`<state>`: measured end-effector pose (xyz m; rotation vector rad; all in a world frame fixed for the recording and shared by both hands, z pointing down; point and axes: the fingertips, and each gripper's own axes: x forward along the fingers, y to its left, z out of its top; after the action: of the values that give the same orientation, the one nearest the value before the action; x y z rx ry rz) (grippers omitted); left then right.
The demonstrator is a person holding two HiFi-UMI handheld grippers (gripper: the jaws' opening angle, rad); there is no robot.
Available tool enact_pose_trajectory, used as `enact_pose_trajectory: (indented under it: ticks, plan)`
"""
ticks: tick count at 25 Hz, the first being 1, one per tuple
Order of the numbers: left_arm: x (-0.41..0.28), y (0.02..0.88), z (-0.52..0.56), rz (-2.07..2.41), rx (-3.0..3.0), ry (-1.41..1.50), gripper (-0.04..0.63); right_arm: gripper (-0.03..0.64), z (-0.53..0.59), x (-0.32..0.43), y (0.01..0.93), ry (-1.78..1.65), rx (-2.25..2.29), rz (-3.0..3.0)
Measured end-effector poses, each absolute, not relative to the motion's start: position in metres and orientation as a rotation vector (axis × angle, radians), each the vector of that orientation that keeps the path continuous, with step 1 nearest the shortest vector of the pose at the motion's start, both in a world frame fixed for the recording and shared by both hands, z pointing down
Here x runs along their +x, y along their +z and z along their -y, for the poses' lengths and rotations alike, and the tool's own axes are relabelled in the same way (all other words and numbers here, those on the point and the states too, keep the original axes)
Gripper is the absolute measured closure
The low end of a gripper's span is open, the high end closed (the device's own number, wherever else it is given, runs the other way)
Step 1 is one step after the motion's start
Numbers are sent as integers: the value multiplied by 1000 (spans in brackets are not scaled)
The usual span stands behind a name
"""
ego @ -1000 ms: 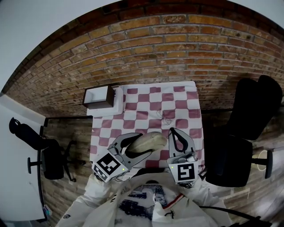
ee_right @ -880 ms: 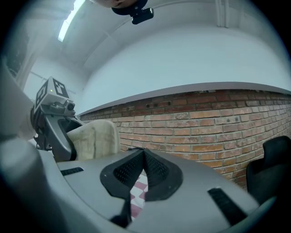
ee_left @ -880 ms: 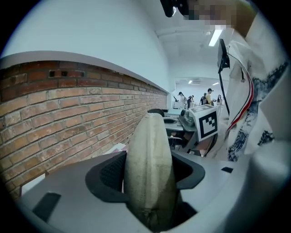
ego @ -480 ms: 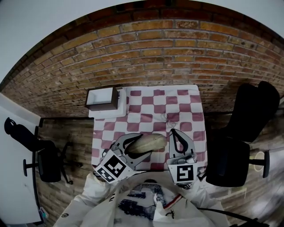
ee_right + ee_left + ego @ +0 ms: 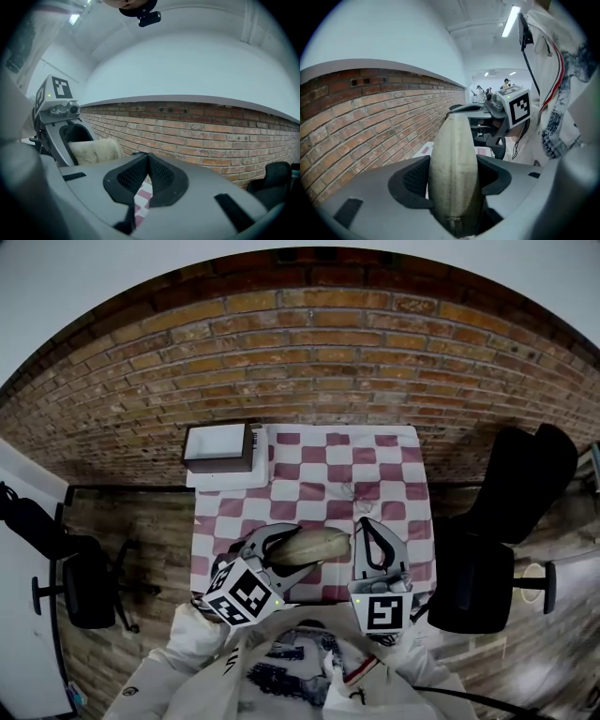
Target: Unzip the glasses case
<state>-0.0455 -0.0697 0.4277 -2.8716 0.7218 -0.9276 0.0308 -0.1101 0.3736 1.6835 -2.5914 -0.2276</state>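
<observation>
My left gripper [image 5: 298,551] is shut on a beige fabric glasses case [image 5: 314,544] and holds it above the near part of the red-and-white checked table [image 5: 328,465]. In the left gripper view the case [image 5: 453,140] stands edge-on between the pads, its seam running down the middle. My right gripper [image 5: 364,524] is shut just right of the case's end, apart from it, with nothing seen between its jaws. The right gripper view shows its closed pads [image 5: 140,176], with the case [image 5: 96,150] and the left gripper [image 5: 75,133] off to the left.
A brown box with a white inside [image 5: 220,446] sits at the table's far left corner. A small thin object [image 5: 352,489] lies mid-cloth. Black office chairs [image 5: 483,582] stand close on the right, another chair [image 5: 84,587] on the left. A brick wall rises behind the table.
Both grippers have shifted a little over the near part of the table, the case still in the left one. The left gripper has rolled slightly. Neither grip has changed.
</observation>
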Motion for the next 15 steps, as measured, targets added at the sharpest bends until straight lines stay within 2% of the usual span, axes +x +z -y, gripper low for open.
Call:
enact_pose_trajectory:
  ticks: [15]
  plan:
    - [-98,460,54,-625,-2792,-1042,316,604,82,-34,389,-484,1540,2379]
